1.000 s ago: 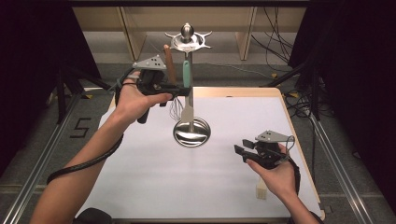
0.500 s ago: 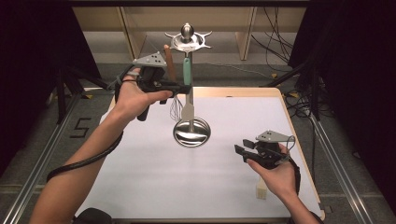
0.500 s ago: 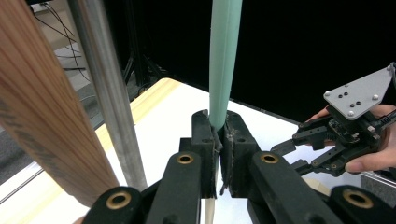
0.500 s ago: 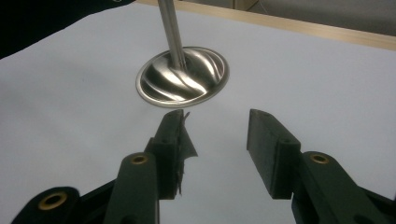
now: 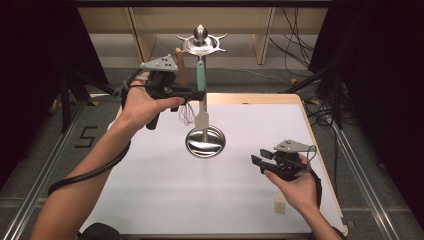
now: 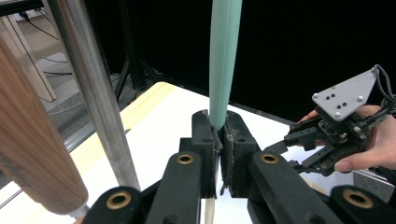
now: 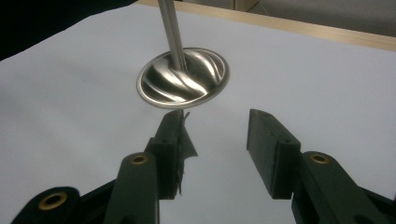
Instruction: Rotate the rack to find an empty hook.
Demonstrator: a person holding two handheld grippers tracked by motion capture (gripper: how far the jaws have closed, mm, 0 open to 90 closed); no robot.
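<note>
Mint-green handle of a hanging spatula (image 5: 201, 75) sits clenched between the jaws of my left gripper (image 5: 197, 95), in the upper middle of the high view; the left gripper view shows both black pads pressed flat against the lower end of that handle (image 6: 223, 60), which rises straight up out of the frame. The spatula hangs from the star-shaped metal top (image 5: 201, 42) of a utensil stand, and its pale blade (image 5: 201, 120) dangles just above the stand's round, ribbed steel base (image 5: 205, 142) near the centre of the white table (image 5: 150, 200). Just left of the green handle hangs a brown wooden handle (image 5: 180, 72), which looms large at the left edge of the left gripper view (image 6: 32, 154), beside the stand's shiny steel pole (image 6: 93, 93). A wire whisk (image 5: 186, 114) hangs below my left hand (image 5: 142, 105), next to the pole. My right gripper (image 5: 260, 161) rests low at the lower right of the high view, well apart from the stand, held in my right hand (image 5: 297, 187); its jaws stand released with nothing between them, and its own view looks across bare white table toward the steel base (image 7: 184, 79). A small pale block (image 5: 280, 205) lies on the table beside my right wrist.
</note>
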